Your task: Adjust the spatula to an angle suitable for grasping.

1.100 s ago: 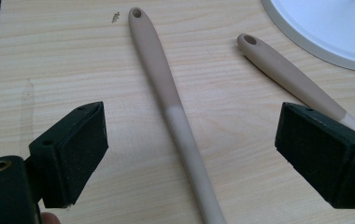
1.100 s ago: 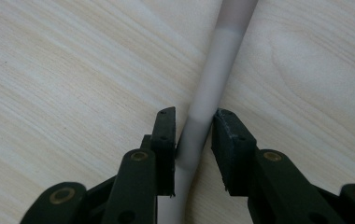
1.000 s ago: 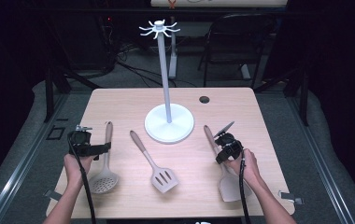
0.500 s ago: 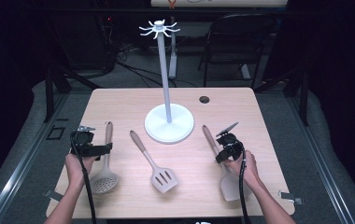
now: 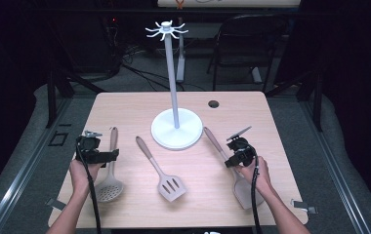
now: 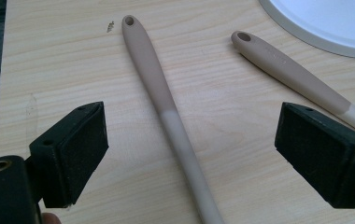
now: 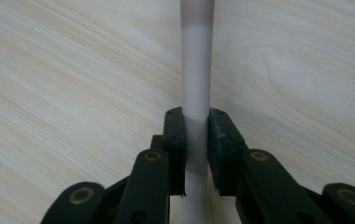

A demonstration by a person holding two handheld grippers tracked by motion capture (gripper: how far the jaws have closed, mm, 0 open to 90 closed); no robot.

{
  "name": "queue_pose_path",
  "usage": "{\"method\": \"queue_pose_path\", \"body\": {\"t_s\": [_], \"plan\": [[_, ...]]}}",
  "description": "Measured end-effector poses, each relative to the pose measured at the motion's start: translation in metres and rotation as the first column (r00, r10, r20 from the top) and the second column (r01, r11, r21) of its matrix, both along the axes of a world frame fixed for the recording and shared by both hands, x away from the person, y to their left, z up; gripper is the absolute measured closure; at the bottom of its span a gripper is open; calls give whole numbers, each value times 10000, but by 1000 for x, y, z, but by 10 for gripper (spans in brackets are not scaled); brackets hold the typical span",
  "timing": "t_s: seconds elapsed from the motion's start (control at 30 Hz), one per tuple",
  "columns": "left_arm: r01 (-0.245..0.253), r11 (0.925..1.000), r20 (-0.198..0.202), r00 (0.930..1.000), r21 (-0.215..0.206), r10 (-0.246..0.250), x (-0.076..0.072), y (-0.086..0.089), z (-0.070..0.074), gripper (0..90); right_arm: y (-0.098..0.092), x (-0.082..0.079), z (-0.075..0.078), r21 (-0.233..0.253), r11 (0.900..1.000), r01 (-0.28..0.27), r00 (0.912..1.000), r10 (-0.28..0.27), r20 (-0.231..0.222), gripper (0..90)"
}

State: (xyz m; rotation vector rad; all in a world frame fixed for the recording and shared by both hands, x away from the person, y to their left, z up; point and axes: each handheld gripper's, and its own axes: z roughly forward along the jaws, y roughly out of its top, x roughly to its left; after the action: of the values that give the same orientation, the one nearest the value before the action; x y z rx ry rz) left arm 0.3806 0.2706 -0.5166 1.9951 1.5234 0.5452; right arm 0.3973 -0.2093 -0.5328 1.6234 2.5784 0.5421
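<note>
R gripper [image 7: 195, 140] jaws clamp smooth round spatula handle [image 7: 195, 70]; L gripper [image 6: 189, 154] jaws wide

I'm at a lab bench: lone table [image 5: 125, 105], cables [image 5: 139, 73] on the floor, dark drapes around

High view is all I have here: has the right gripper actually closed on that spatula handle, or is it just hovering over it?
Observer: Closed. In the right gripper view the right gripper has both jaws pressed against the pale part of the solid spatula handle.
Operator: And the left one?
Observer: The left gripper is wide open, with the skimmer handle lying on the table between its jaws, untouched.
Operator: Anything else close to it?
Observer: The slotted spatula handle runs just beside its right-hand jaw.
</note>
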Motion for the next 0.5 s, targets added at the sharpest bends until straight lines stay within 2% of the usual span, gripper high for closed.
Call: {"method": "queue_pose_path", "body": {"t_s": [0.03,0.07,0.1,0.17,0.23,0.27,0.3,0.33,0.37,0.5], "plan": [[-2,10000,4,10000,4,2,0,0,0,95,0,0,2,-37,9998,-206,9995,206,236,787],[-2,10000,4,10000,4,2,0,0,0,95,0,0,2,-37,9998,-206,9995,206,236,787],[-6,10000,11,10000,11,6,0,0,0,94,3,-3,6,194,9995,-263,9983,252,531,787],[-4,10000,28,10000,11,4,0,0,0,94,6,-6,11,334,9986,-403,9950,370,923,787],[18,10000,60,10000,-43,-18,-1,0,1,94,7,-8,15,233,9985,-500,9938,475,1002,787],[10,10000,109,9999,-75,-9,-1,0,1,93,9,-10,20,335,9972,-672,9896,624,1297,787],[10,10000,109,9999,-75,-9,-1,0,1,93,9,-10,20,335,9972,-672,9896,624,1297,787],[22,9999,130,9999,-119,-20,-1,0,1,93,12,-12,20,649,9952,-728,9879,630,1415,787],[21,9998,147,9999,-203,-18,-2,0,2,92,14,-14,23,621,9937,-938,9861,841,1430,787],[64,9996,138,9999,-262,-61,-3,0,3,91,19,-16,25,870,9905,-1068,9830,920,1590,787]]}}
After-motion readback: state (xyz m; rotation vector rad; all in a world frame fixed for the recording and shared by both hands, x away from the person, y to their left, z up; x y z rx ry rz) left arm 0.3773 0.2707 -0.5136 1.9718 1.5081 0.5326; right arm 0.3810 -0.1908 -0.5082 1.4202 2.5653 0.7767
